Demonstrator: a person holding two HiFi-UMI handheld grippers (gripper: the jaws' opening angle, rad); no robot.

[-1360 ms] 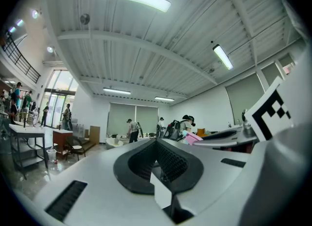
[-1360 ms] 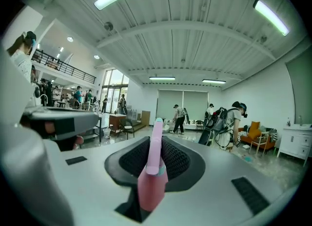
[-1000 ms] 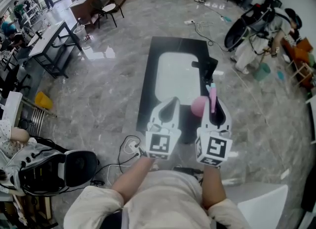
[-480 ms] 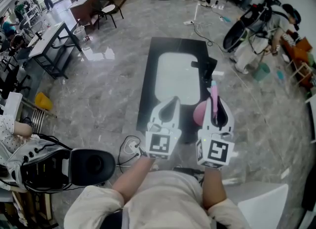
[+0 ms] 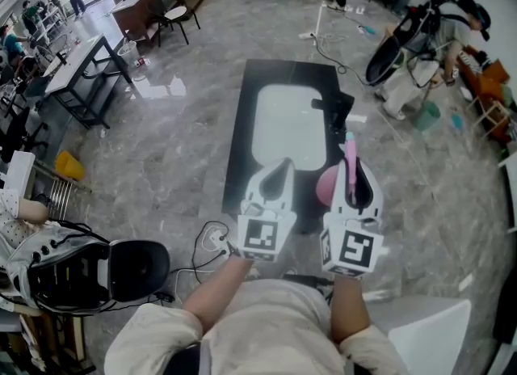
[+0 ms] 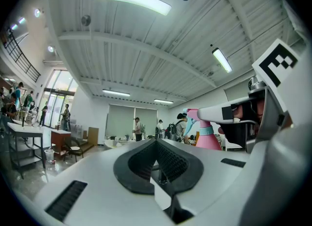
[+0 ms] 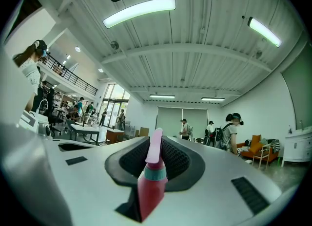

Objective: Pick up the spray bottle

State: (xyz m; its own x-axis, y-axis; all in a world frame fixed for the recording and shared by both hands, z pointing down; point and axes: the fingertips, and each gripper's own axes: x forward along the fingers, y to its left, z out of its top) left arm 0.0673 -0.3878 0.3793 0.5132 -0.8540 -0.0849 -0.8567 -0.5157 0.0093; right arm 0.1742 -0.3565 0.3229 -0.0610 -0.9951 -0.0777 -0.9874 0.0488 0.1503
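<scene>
A pink spray bottle point(image 5: 327, 181) with a teal collar and pale pink head hangs above the near end of the black table point(image 5: 242, 139). My right gripper point(image 5: 353, 173) is shut on its neck, and the round body bulges out to the left of the jaws. In the right gripper view the spray bottle point(image 7: 151, 181) stands upright between the pads of the right gripper point(image 7: 156, 140). My left gripper point(image 5: 279, 165) hovers level beside it, shut and holding nothing. From the left gripper view, past the left gripper point(image 6: 157, 142), the spray bottle point(image 6: 207, 135) shows at the right.
A white mat point(image 5: 287, 127) lies on the table, with a black device point(image 5: 339, 111) at its far right edge. A black chair point(image 5: 133, 272) and a cable point(image 5: 212, 240) sit on the floor at near left. Desks point(image 5: 81, 66) stand far left, a scooter point(image 5: 396, 42) far right.
My right gripper has lifted the spray bottle slightly higher. The left gripper has stayed still. The black chair at the lower left has shifted.
</scene>
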